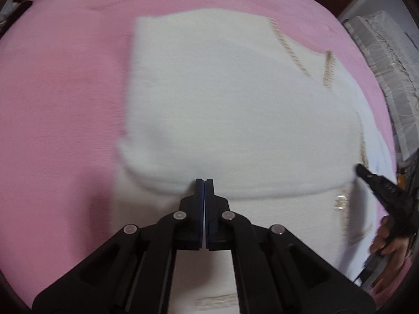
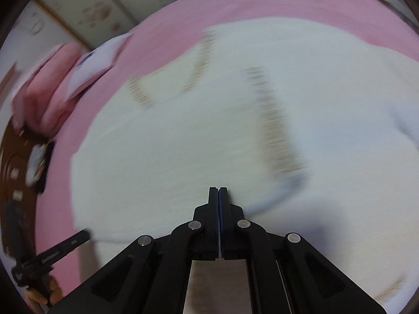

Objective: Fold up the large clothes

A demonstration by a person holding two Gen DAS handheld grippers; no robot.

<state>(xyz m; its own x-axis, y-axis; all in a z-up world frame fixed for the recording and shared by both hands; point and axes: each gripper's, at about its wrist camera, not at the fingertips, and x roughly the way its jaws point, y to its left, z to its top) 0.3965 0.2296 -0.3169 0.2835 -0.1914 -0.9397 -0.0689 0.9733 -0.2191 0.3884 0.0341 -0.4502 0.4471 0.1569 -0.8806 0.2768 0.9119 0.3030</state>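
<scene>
A large white knit garment [image 1: 235,99] with beige stitched trim lies on a pink bedspread [image 1: 60,91]; its near part is folded over. My left gripper [image 1: 204,180] is shut, its tips at the folded edge of the garment; a thin layer seems pinched between them. My right gripper shows at the right edge of the left wrist view [image 1: 360,168], at the same fold. In the right wrist view the garment [image 2: 183,144] fills the middle and my right gripper [image 2: 218,189] is shut over it; cloth between its tips cannot be made out. The left gripper shows at lower left there [image 2: 85,234].
A grey-white lace-covered piece of furniture [image 1: 387,60] stands beyond the bed's right side. In the right wrist view pink pillows [image 2: 49,91] lie at the left end of the bed, with dark wooden furniture [image 2: 10,172] and a floral wall [image 2: 86,2] behind.
</scene>
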